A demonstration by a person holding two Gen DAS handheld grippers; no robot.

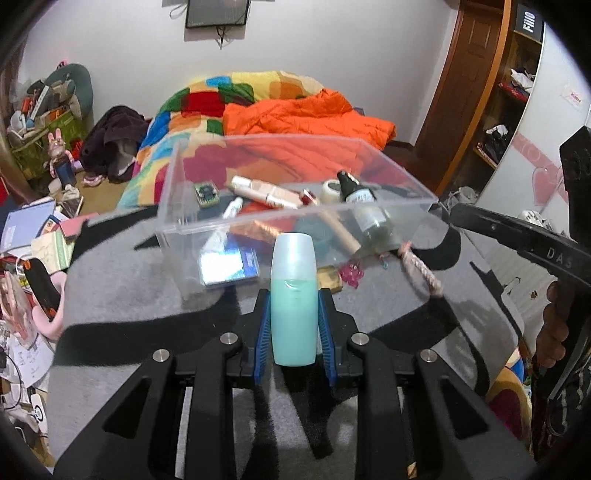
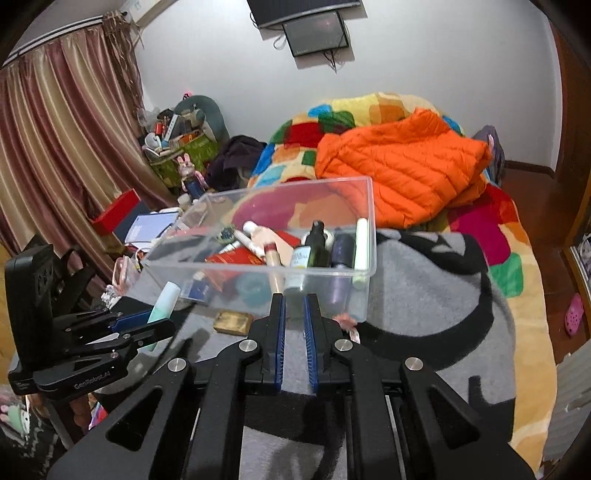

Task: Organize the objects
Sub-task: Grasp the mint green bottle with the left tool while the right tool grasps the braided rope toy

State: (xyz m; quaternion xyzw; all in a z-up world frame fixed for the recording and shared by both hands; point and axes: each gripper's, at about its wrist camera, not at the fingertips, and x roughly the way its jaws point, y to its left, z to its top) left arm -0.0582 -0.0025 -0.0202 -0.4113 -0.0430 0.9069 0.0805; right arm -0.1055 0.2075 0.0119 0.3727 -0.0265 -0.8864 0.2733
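Holding the teal bottle [image 1: 294,299] upright between its pads, the left gripper [image 1: 294,325] sits just short of the clear bin [image 1: 295,210]; the right gripper [image 2: 294,321] is shut, empty.

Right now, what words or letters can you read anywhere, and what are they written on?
"Fillo": black sign atop the shelf.
"DAS": right gripper's black arm, seen from the left wrist view; cut off.
"GenRobot.AI": left gripper's body, seen from the right wrist view.
Bottle labels in the clear box: too small.
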